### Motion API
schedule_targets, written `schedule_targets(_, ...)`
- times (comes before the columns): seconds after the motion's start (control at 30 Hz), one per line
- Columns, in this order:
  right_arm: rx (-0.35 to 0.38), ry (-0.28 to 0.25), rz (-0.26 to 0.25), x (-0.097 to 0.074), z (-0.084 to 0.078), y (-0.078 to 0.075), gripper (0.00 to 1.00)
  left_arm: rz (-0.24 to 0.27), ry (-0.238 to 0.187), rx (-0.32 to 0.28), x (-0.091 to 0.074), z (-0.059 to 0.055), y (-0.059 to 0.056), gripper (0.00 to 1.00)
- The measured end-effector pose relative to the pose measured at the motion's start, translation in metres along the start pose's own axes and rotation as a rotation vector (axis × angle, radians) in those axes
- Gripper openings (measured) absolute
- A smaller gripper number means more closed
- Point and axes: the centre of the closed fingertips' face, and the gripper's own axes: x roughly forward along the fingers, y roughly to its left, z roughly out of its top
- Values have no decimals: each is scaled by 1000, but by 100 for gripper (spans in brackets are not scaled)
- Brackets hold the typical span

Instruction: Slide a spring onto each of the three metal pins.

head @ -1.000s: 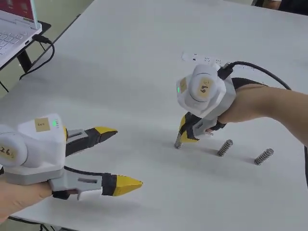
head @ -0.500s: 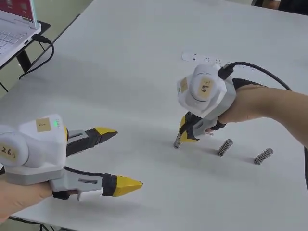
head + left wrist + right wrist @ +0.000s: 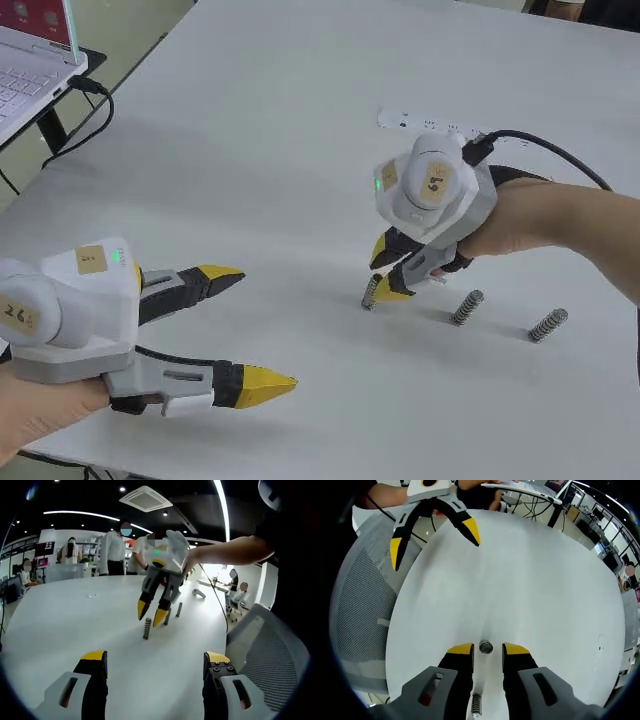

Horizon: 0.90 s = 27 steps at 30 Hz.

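Three small metal springs stand in a row on the white table [image 3: 250,150]: one on the left [image 3: 370,292], one in the middle [image 3: 466,307], one on the right [image 3: 548,324]. Whether a pin sits inside each I cannot tell. My right gripper [image 3: 377,280] hangs open over the left spring, whose round top [image 3: 485,647] shows between the yellow tips without touching them. From the left gripper view the right gripper [image 3: 149,620] hovers just above that spring [image 3: 147,628]. My left gripper [image 3: 265,328] stays near the table's front edge, wide open and holding nothing.
A laptop [image 3: 30,50] on a stand with a black cable [image 3: 95,100] sits beyond the table's left edge. A white power strip [image 3: 430,125] lies behind the right gripper. A grey mesh chair [image 3: 270,650] stands beside the table, and people stand far behind it.
My right gripper was shut around the left spring; its jaws have since parted and it has lifted slightly, leaving the spring standing. The left gripper has not moved.
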Motion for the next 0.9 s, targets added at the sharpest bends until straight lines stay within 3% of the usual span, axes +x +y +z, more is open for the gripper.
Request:
schedule_targets(0.2, 30, -53, -29, -8, 2, -2, 23, 6, -11, 6, 1, 7, 0, 75)
schedule_targets(0.27, 72, -99, -33, -12, 6, -2, 24, 6, -13, 6, 3, 9, 0, 75)
schedule_targets(0.37, 72, -115, -58, -18, 4, -4, 25, 2, -14, 15, 7, 13, -1, 75)
schedule_targets(0.57, 139, -191, -88, -33, 1, 1, 27, -4, -17, 33, 14, 23, -6, 75)
schedule_targets(0.9, 207, -355, -188, -64, -1, 9, 34, -8, -17, 49, 25, 34, -15, 75)
